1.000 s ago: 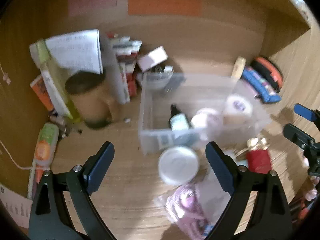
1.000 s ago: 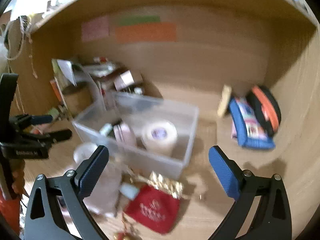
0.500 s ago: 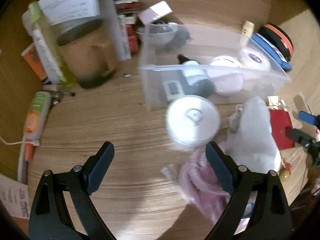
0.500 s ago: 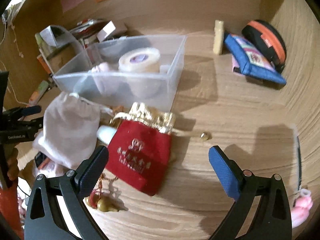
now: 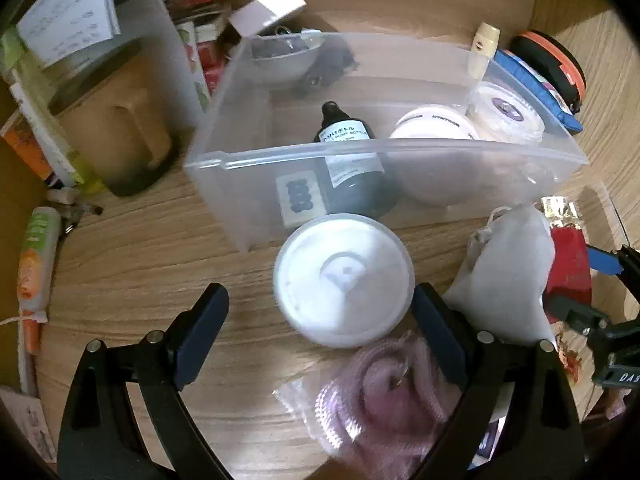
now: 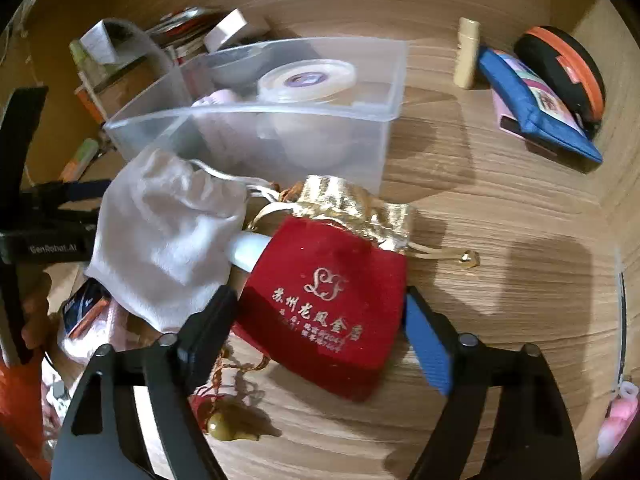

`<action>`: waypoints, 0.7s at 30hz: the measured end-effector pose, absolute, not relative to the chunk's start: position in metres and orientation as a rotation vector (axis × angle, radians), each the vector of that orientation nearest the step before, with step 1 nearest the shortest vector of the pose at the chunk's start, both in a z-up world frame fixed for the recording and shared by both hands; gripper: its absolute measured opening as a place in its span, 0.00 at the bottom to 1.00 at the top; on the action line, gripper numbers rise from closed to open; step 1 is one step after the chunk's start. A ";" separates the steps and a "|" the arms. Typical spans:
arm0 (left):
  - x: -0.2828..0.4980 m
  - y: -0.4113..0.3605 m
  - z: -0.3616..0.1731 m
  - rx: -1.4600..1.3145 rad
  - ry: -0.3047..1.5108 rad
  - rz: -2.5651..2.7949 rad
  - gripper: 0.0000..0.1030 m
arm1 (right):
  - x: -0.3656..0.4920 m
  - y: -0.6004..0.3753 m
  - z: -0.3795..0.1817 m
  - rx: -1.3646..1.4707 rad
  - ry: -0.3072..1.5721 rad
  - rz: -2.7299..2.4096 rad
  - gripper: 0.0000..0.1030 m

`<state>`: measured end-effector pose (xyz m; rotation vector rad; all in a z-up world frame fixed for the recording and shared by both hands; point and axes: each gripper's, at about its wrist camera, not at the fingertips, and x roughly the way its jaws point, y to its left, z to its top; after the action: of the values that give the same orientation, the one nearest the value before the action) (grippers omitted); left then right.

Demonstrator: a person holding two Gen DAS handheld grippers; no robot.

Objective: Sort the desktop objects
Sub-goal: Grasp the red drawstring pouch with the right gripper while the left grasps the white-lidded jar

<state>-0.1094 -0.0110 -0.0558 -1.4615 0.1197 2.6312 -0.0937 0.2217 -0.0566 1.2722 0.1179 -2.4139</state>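
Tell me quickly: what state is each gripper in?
Left gripper: open, jaws either side of the white round lid, not gripping.
Right gripper: open, jaws straddling the red pouch.

Translucent plastic bin [image 5: 400, 152], red velvet pouch [image 6: 324, 304]

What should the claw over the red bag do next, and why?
Probably ease the right gripper down and close on the red velvet pouch with gold trim. The pouch already lies between its open jaws, outside the clear plastic bin, so it is likely meant to be sorted.
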 end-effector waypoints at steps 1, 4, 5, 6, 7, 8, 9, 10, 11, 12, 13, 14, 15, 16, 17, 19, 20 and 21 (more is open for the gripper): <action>-0.111 -0.010 -0.057 -1.463 0.126 2.629 0.91 | -0.095 0.226 -0.056 1.274 0.101 -2.419 0.67; -0.114 -0.010 -0.059 -1.468 0.119 2.624 0.91 | -0.096 0.237 -0.055 1.276 0.076 -2.432 0.51; -0.115 -0.010 -0.059 -1.469 0.110 2.623 0.91 | -0.096 0.240 -0.055 1.277 0.068 -2.435 0.45; -0.115 -0.010 -0.060 -1.468 0.103 2.624 0.91 | -0.096 0.243 -0.054 1.279 0.057 -2.435 0.40; -0.115 -0.011 -0.060 -1.461 0.097 2.629 0.91 | -0.097 0.247 -0.054 1.281 0.043 -2.432 0.38; -0.115 -0.011 -0.059 -1.453 0.097 2.631 0.90 | -0.097 0.250 -0.054 1.283 0.026 -2.431 0.31; -0.114 -0.010 -0.059 -1.444 0.097 2.635 0.90 | -0.098 0.252 -0.053 1.283 0.016 -2.433 0.25; -0.113 -0.011 -0.058 -1.430 0.100 2.648 0.85 | -0.098 0.254 -0.052 1.280 0.005 -2.434 0.23; -0.113 -0.011 -0.057 -1.420 0.103 2.654 0.79 | -0.099 0.255 -0.051 1.276 -0.006 -2.435 0.23; -0.112 -0.010 -0.056 -1.413 0.105 2.655 0.76 | -0.099 0.255 -0.050 1.269 -0.014 -2.437 0.23; -0.111 -0.010 -0.055 -1.409 0.111 2.661 0.71 | -0.098 0.257 -0.048 1.261 -0.015 -2.445 0.22; -0.111 -0.010 -0.055 -1.407 0.119 2.667 0.67 | -0.097 0.256 -0.047 1.256 -0.012 -2.452 0.22; -0.110 -0.009 -0.055 -1.403 0.127 2.674 0.64 | -0.096 0.257 -0.045 1.247 -0.010 -2.461 0.22; -0.109 -0.009 -0.055 -1.401 0.131 2.685 0.63 | -0.095 0.258 -0.042 1.237 -0.009 -2.467 0.22; -0.107 -0.010 -0.055 -1.398 0.132 2.689 0.63 | -0.094 0.259 -0.039 1.229 -0.012 -2.474 0.22; -0.105 -0.011 -0.054 -1.388 0.132 2.687 0.63 | -0.091 0.262 -0.034 1.209 -0.020 -2.489 0.21; -0.103 -0.012 -0.054 -1.380 0.133 2.694 0.63 | -0.090 0.264 -0.031 1.198 -0.025 -2.499 0.20; -0.102 -0.012 -0.052 -1.372 0.136 2.699 0.63 | -0.090 0.266 -0.028 1.190 -0.028 -2.506 0.19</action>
<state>-0.1021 -0.0123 -0.0525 -1.3723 0.1362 2.6993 -0.0896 0.2662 -0.0284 1.1903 -0.0276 -2.5063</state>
